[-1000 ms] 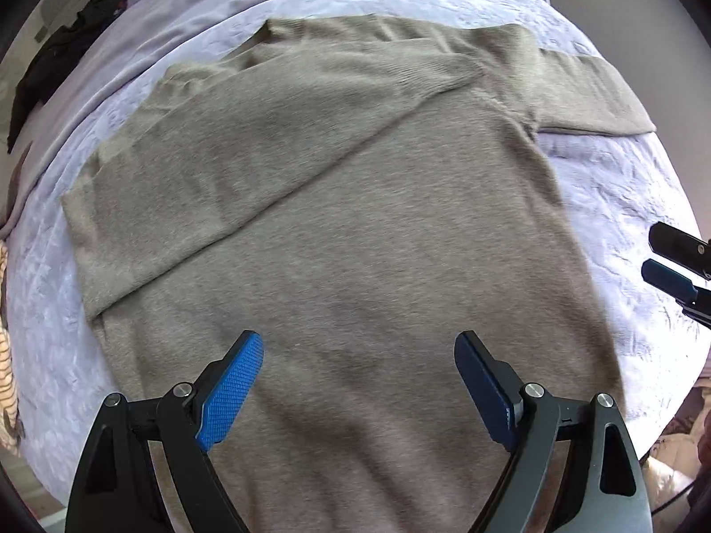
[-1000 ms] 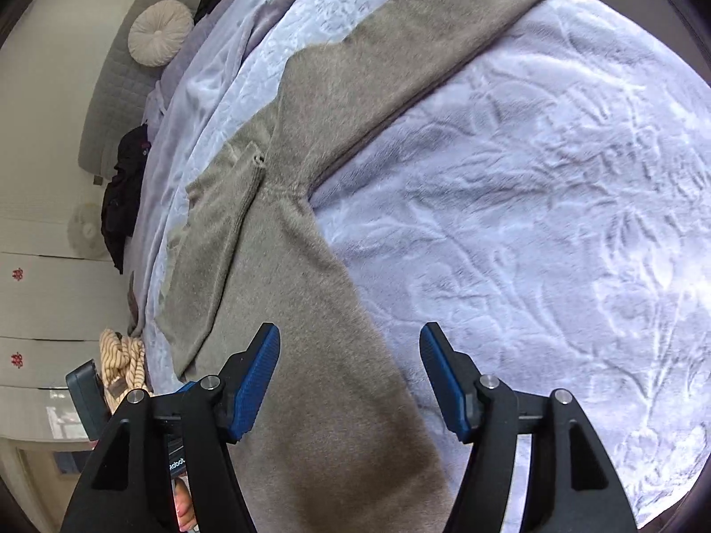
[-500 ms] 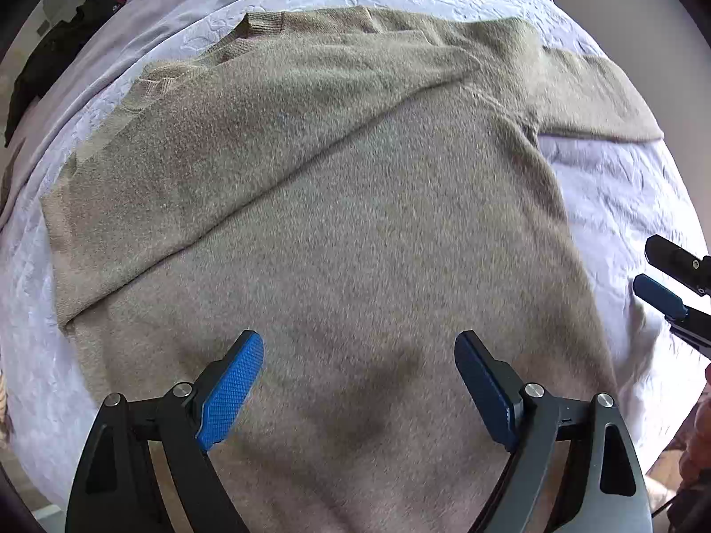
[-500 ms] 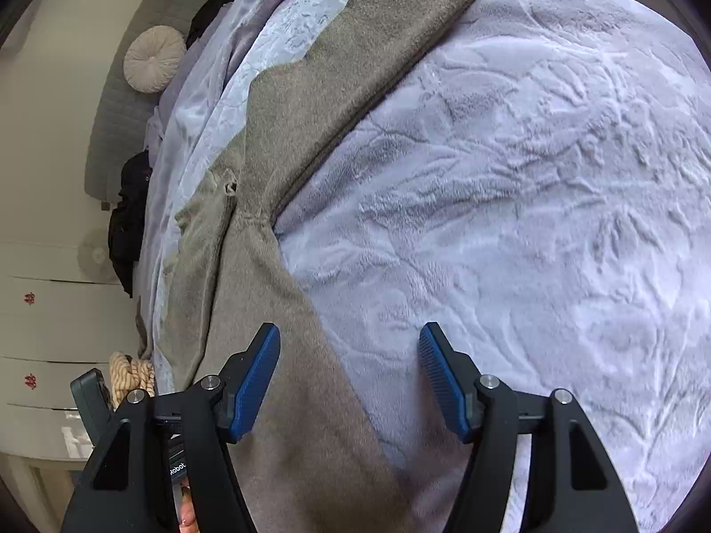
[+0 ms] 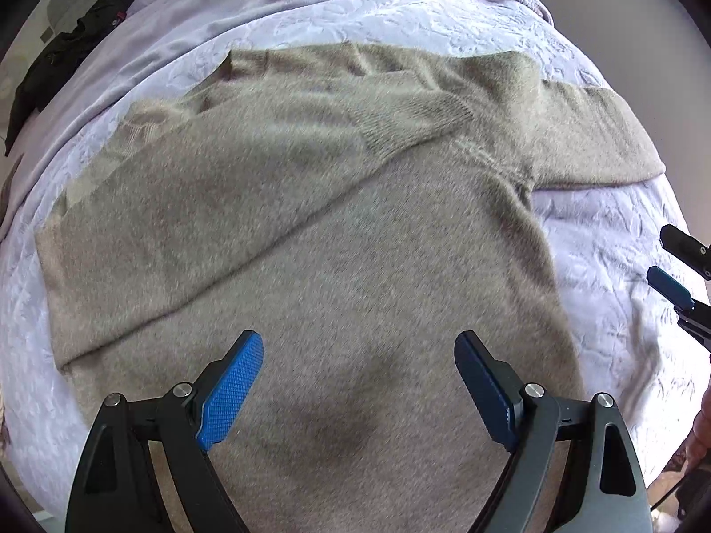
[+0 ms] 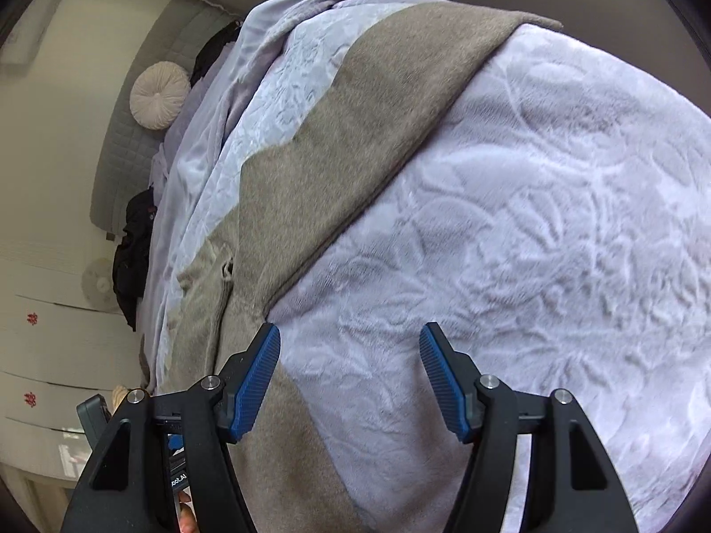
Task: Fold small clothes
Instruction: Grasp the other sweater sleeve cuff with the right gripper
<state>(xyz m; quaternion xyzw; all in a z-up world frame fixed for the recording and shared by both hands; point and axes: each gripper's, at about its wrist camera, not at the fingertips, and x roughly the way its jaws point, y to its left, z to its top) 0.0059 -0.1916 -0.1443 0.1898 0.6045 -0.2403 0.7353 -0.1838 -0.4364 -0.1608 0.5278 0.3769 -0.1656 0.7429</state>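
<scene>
While the sweater [image 5: 337, 275] lay flat on the bed cover [image 6: 533, 244], with one sleeve [image 5: 249, 177] already folded across its body, both grippers hung above it with jaws wide apart and held nothing. The left gripper [image 5: 357, 382] was over the hem, the right gripper [image 6: 351, 382] beside the other sleeve [image 6: 377, 111]. A deep pinch could catch the cover too, and the fuzzy knit could slip.

The bedspread [image 6: 511, 244] on the right of the sweater [image 5: 333, 244] lies bare and flat, with open room around the right tool [image 6: 349, 384], whose blue pads stand wide apart above it. The left tool [image 5: 357, 393] hangs spread over the sweater's lower body with nothing between its pads. Toward the headboard [image 6: 133, 142], a round cushion [image 6: 160, 95], dark clothes [image 6: 133, 248] and a rumpled sheet [image 5: 222, 26] crowd the bed's far end.
</scene>
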